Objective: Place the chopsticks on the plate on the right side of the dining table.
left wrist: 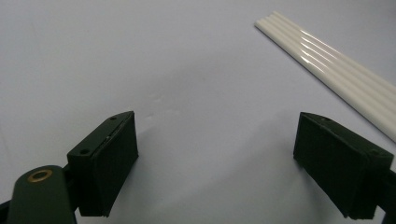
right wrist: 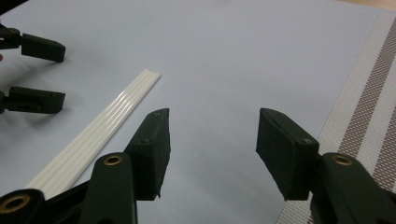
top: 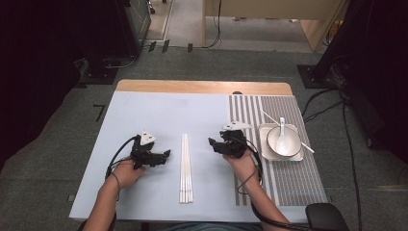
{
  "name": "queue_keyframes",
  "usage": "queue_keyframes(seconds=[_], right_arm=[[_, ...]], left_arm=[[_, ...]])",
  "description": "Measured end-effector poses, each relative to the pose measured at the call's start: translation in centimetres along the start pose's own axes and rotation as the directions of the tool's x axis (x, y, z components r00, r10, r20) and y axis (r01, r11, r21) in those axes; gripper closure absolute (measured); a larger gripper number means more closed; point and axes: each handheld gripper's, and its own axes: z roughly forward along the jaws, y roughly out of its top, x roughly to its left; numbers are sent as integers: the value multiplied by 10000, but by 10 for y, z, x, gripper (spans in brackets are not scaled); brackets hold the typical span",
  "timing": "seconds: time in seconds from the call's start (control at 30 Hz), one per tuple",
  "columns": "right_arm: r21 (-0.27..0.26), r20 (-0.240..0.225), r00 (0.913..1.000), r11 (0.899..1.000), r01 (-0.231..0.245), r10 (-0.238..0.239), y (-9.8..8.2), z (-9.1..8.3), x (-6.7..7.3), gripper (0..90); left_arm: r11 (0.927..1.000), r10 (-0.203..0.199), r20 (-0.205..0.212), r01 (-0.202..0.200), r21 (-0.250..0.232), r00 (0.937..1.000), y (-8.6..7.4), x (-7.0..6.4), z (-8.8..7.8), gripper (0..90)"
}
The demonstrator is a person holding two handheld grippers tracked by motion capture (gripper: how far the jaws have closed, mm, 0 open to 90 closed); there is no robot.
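At the left of the high view, the person's left hand (top: 126, 172) held the left gripper (top: 166, 155) low over the pale blue mat (top: 144, 115) that covered most of the surface (top: 202, 87). A black cable (top: 118, 154) looped from it back toward the wrist, and a grey three-cornered plate (top: 147, 138) sat on top. In the left gripper view its fingers (left wrist: 109, 163) stood wide apart with only bare mat between them, gripping nothing.

Just right of that gripper, near the middle of the mat, four white chopsticks (top: 185, 168) lay side by side, touching one another, running lengthwise toward and away from the person. In the left gripper view the chopsticks (left wrist: 331, 70) crossed the upper right corner, apart from the fingers.

Right of the chopsticks, the right hand (top: 243, 163) held the right gripper (top: 211, 143), which pointed left toward them, near the mat's right edge. In the right gripper view its fingers (right wrist: 152, 149) were spread open and empty over the mat, with the chopsticks (right wrist: 93, 135) lying just beside the left-hand finger and the left gripper's open tips at the far left.

Farther right lay a striped placemat (top: 288, 183). On it rested a white square tray (top: 263, 144) carrying a white bowl (top: 274, 144) with a white spoon (top: 282, 130) in it, and a thin white stick (top: 308, 148) lay slantwise across the tray
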Motion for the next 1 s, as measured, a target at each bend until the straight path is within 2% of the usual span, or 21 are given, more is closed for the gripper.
queue_keyframes(seconds=[0.23, 0.57, 0.87, 1.0], right_arm=[[-134, -104, 9998, 9998, 138, -139, -5, 7, 14, 440], [-187, -274, 9996, 9998, 79, -84, -13, 21, 31, 427], [56, -429, 9980, 9989, 473, -470, -23, 35, 47, 446], [134, -513, 9977, 9989, 456, -448, -27, 38, 50, 454]], left_arm=[[10000, -15, 6, 15, -10, 10000, 0, 0, 0, 135], [10000, -10, 5, 10, -9, 10000, 0, 0, 0, 135], [10000, -11, 13, 11, -2, 10000, 0, 0, 0, 135], [10000, -11, 9, 11, 1, 10000, 0, 0, 0, 135]])
